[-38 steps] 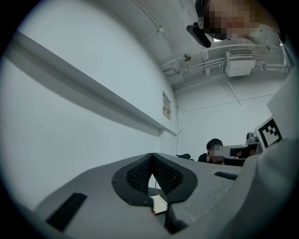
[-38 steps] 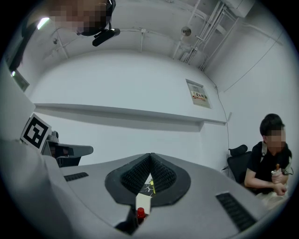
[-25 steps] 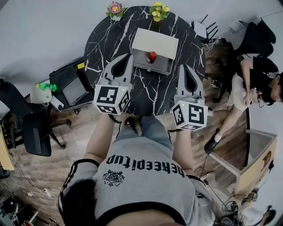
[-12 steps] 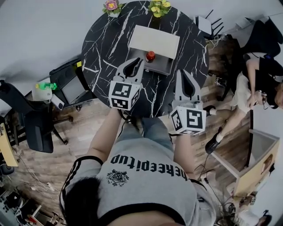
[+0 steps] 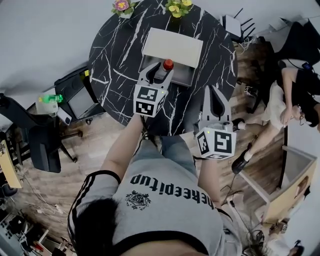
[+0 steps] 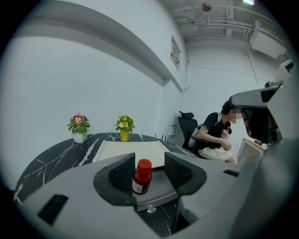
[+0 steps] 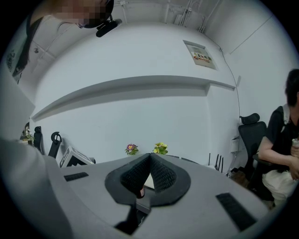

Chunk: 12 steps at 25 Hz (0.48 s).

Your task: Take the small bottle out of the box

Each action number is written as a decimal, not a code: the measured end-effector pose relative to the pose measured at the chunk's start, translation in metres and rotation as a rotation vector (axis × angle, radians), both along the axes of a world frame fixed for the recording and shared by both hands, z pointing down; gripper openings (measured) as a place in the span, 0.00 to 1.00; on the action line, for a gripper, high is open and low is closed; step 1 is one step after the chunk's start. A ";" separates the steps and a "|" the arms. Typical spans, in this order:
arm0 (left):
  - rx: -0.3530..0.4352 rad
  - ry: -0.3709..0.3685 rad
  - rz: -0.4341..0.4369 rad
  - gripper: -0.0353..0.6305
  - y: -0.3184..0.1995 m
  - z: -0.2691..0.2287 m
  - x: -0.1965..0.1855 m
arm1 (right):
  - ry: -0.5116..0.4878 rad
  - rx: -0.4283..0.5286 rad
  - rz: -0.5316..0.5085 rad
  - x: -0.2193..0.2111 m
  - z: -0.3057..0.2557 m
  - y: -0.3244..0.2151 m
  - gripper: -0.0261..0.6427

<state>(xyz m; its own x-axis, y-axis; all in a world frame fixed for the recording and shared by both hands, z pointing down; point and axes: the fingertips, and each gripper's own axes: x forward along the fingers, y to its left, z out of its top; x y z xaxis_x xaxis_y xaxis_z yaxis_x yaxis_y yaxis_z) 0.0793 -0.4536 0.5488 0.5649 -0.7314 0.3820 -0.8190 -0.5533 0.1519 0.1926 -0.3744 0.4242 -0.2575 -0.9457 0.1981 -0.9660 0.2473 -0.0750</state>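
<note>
A small dark bottle with a red cap [image 5: 168,64] stands upright in the grey open box [image 5: 184,76] on the round black marble table [image 5: 115,60]. The box's pale lid [image 5: 172,46] lies flipped back behind it. My left gripper [image 5: 160,69] reaches over the box's near wall. Its jaws have just been opening and stand open. In the left gripper view the bottle [image 6: 141,176] stands between the pads [image 6: 122,172] of my left gripper [image 6: 149,161], nearer the left one, untouched. My right gripper [image 5: 212,89] is shut and empty at the table's near right; its tips meet in the right gripper view [image 7: 149,157].
Two flower pots [image 5: 121,6] [image 5: 180,6] stand at the table's far edge. A seated person [image 5: 290,95] is to the right of the table. An office chair [image 5: 35,145] and a side stand with a green bottle [image 5: 50,99] are on the left.
My left gripper has moved forward and down to the box, and its jaws have opened around the bottle. The right gripper has shifted only a little.
</note>
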 end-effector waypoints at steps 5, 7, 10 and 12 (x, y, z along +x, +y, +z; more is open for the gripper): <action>-0.050 -0.026 -0.002 0.36 -0.013 0.025 0.009 | 0.011 -0.018 0.010 0.009 0.007 -0.004 0.04; -0.064 -0.038 -0.004 0.36 -0.017 0.034 0.012 | 0.011 -0.020 0.011 0.011 0.008 -0.006 0.04; -0.080 -0.054 -0.012 0.37 -0.022 0.045 0.015 | 0.012 -0.030 0.019 0.016 0.012 -0.008 0.04; -0.089 -0.064 -0.023 0.37 -0.026 0.051 0.016 | 0.014 -0.036 0.021 0.018 0.014 -0.009 0.04</action>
<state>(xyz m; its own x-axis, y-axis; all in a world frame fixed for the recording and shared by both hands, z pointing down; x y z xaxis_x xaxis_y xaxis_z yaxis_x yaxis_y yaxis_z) 0.0950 -0.4793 0.5997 0.5205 -0.7056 0.4809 -0.8411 -0.5208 0.1462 0.2102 -0.3838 0.4383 -0.2345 -0.9433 0.2350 -0.9720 0.2242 -0.0703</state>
